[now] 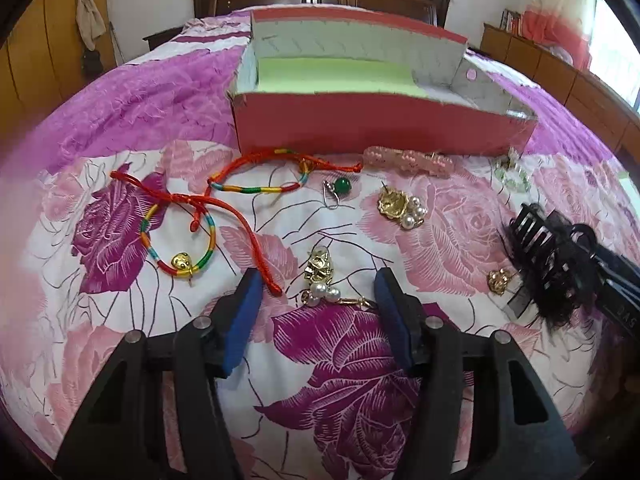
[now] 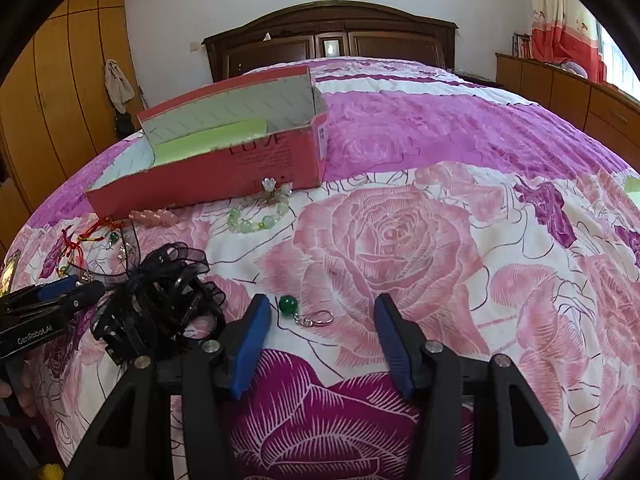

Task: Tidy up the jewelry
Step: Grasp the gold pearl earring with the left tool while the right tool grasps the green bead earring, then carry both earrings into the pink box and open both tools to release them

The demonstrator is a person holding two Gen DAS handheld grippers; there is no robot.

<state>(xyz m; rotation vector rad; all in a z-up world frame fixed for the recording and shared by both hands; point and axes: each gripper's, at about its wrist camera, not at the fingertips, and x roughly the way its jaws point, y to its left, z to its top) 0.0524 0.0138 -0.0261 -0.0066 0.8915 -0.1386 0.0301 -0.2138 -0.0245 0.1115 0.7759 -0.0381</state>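
Note:
In the left wrist view my left gripper [image 1: 318,284] hangs low over the flowered bedspread, jaws apart. A gold earring with pearls [image 1: 320,276] lies between the blue pads [image 1: 250,286], and neither pad touches it. In the right wrist view my right gripper [image 2: 322,306] is also open. A green bead earring [image 2: 289,305] with a wire hook lies between its fingers, close to the left pad [image 2: 260,320] but apart from it. An open red box [image 1: 380,124] [image 2: 208,176] with a green lining stands behind the jewelry.
Two rainbow string bracelets [image 1: 184,236] [image 1: 260,176], a second green bead earring [image 1: 343,186], another gold pearl earring [image 1: 400,206], a pink bead clip [image 1: 408,160], a jade bracelet [image 2: 260,212] and a black lace hair clip [image 2: 160,300] lie around. A headboard and cabinets stand behind.

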